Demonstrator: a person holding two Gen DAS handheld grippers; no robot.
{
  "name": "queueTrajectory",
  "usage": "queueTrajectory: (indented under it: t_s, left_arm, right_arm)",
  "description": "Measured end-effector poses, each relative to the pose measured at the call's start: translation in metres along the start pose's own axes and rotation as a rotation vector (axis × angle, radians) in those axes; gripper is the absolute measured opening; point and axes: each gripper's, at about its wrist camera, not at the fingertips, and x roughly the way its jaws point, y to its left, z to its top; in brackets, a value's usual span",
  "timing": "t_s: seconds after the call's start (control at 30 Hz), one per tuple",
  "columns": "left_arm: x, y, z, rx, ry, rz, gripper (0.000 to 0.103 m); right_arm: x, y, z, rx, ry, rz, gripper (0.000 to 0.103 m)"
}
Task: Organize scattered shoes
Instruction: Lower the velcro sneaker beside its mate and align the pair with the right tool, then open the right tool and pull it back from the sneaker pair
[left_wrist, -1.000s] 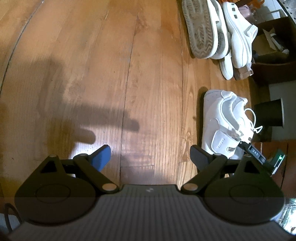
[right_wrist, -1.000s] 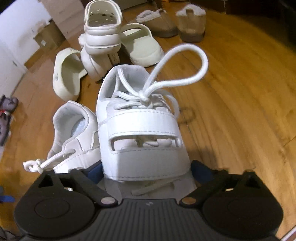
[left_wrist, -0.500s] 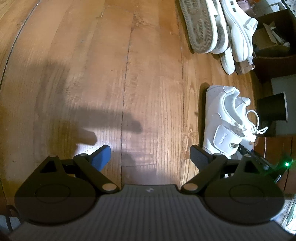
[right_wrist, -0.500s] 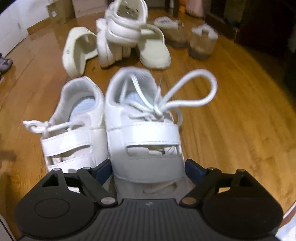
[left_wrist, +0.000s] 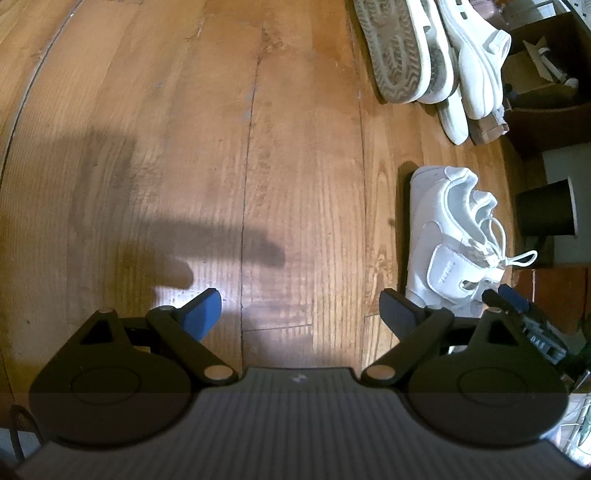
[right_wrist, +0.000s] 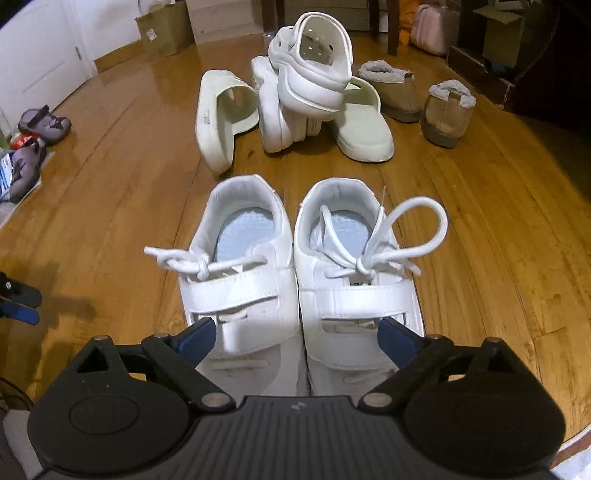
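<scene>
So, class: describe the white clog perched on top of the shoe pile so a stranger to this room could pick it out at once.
Start at the wooden floor and find the pair of white strap sneakers set side by side nearest the camera. Just beyond them lies a heap of pale shoes. The white clog is the one stacked on top, tipped so its opening faces you, with ventilation holes showing inside.

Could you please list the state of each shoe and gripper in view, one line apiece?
White sneaker pair: upright, side by side, laced.
White clog: tilted, stacked on another white shoe.
Cream slide: tipped on its side.
Tan boots: upright, apart.
Left gripper: open, empty.
Right gripper: jaws opening, gripping nothing, above the sneakers' toes.
</scene>
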Motion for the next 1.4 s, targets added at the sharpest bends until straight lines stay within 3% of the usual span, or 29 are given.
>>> queueTrajectory:
  t_s: [0.2, 0.37, 0.57, 0.77, 1.03, 1.07, 1.13, 1.17, 1.3, 1.37, 1.4]
  left_arm:
    - [0.008, -0.004, -0.002, 0.021, -0.001, 0.036, 0.093]
    - [0.008, -0.01, -0.004, 0.049, -0.024, 0.077, 0.093]
    - [-0.002, -0.023, -0.005, 0.108, -0.103, 0.034, 0.093]
    - [0.001, -0.052, -0.01, 0.215, -0.149, -0.001, 0.093]
    - [0.009, -0.07, -0.013, 0.217, -0.182, -0.034, 0.093]
    - [0.009, -0.07, -0.013, 0.21, -0.186, -0.039, 0.093]
    - [0.01, -0.071, -0.012, 0.18, -0.195, -0.03, 0.093]
    - [0.01, -0.071, -0.012, 0.165, -0.197, -0.012, 0.093]
    - [0.011, -0.071, -0.014, 0.157, -0.215, 0.025, 0.093]
    - [0.013, -0.072, -0.012, 0.155, -0.215, 0.029, 0.093]
    - [0.014, -0.073, -0.011, 0.156, -0.214, 0.027, 0.093]
  right_arm:
    - [0.005, -0.005, -0.004, 0.05, -0.03, 0.007, 0.095]
    - [0.009, 0.0, -0.014, 0.032, -0.098, -0.022, 0.088]
    - [-0.003, -0.011, -0.016, 0.117, -0.151, 0.081, 0.089]
    - [-0.011, -0.004, -0.015, 0.074, -0.173, 0.082, 0.091]
    - [-0.014, 0.007, -0.002, 0.052, -0.221, 0.102, 0.095]
    - [-0.013, 0.005, 0.0, 0.048, -0.219, 0.125, 0.091]
    - [-0.01, -0.01, 0.01, 0.063, -0.205, 0.182, 0.053]
    - [-0.008, -0.023, 0.02, 0.105, -0.195, 0.188, 0.051]
    - [0.004, -0.047, 0.052, 0.186, -0.107, 0.218, 0.054]
    - [0.019, -0.035, 0.064, 0.14, -0.037, 0.18, 0.069]
    - [0.026, -0.027, 0.068, 0.114, -0.022, 0.133, 0.087]
